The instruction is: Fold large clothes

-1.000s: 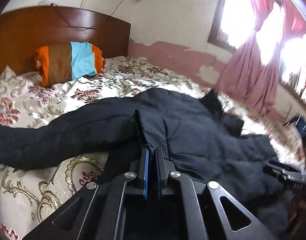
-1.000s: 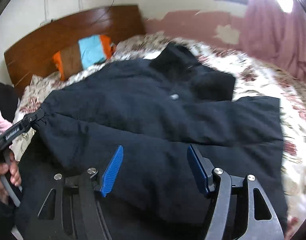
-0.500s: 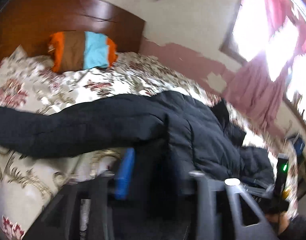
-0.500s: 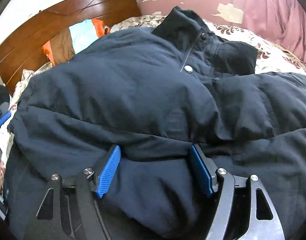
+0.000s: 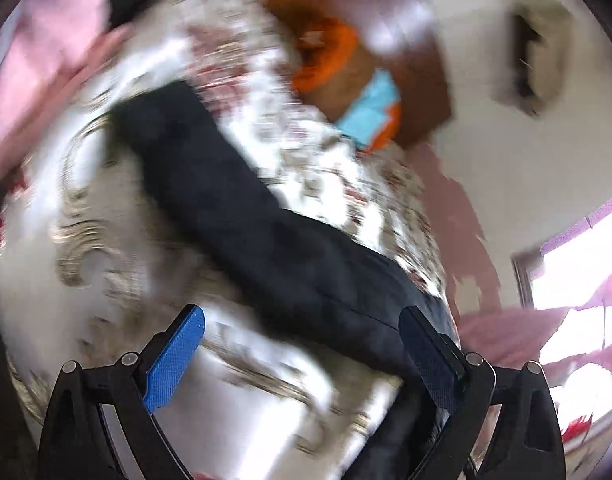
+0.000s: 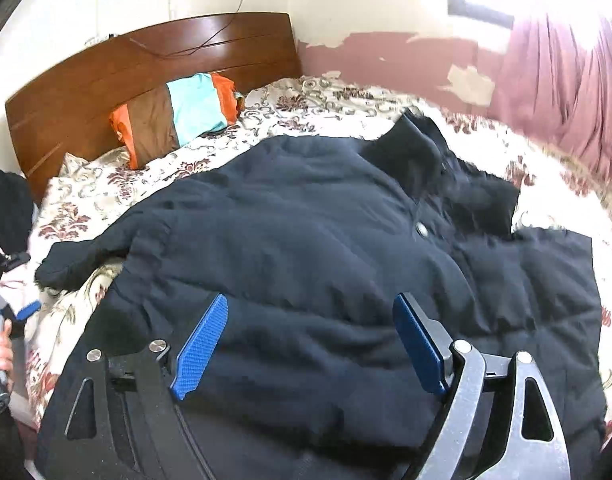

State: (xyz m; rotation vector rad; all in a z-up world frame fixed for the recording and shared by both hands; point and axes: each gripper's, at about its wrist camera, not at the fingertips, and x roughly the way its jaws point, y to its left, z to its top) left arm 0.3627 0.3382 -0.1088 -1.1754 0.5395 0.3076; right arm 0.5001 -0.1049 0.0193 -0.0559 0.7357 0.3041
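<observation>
Both grippers' fingers [image 6: 204, 344] just opened wide (empty).

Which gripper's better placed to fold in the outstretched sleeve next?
Left, probably. The left gripper is open right by the sleeve; the right gripper is open over the jacket body.

No readable text, label or number shows anywhere.
</observation>
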